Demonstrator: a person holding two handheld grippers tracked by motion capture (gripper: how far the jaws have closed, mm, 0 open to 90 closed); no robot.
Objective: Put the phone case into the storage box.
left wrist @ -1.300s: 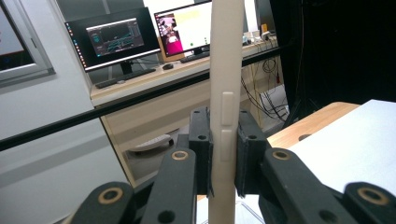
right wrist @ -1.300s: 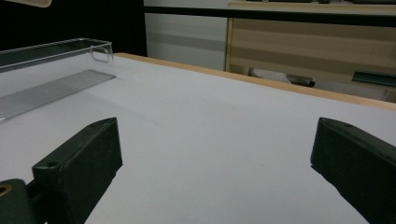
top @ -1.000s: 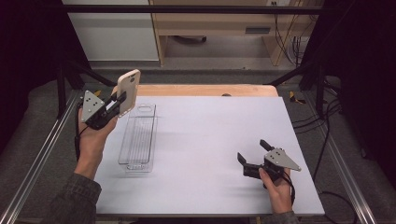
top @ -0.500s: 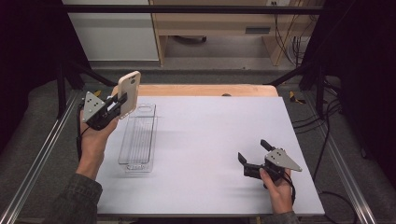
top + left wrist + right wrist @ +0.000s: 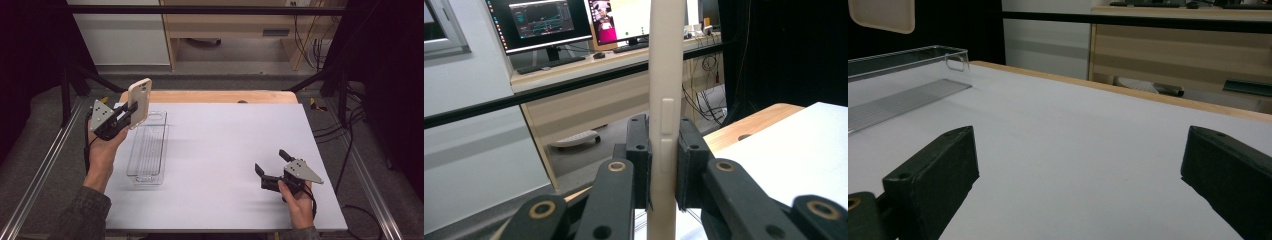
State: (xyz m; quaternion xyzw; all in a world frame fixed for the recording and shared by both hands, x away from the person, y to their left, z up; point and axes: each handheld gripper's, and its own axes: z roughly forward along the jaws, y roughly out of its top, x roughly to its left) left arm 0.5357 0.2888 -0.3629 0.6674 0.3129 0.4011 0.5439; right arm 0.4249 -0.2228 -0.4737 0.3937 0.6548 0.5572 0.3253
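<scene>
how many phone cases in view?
1. A cream phone case, clamped upright in the left gripper, held above the far end of the clear tray. None lies in the tray.

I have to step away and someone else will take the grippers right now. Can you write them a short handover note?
Left gripper: shut on the cream phone case, held upright in the air above the far end of the clear tray.
Right gripper: open, holding nothing, low over the white table at the near right.
Done: the case is picked up.
Left, probably: lower the case into the tray, which has nothing in it, and release.
</scene>
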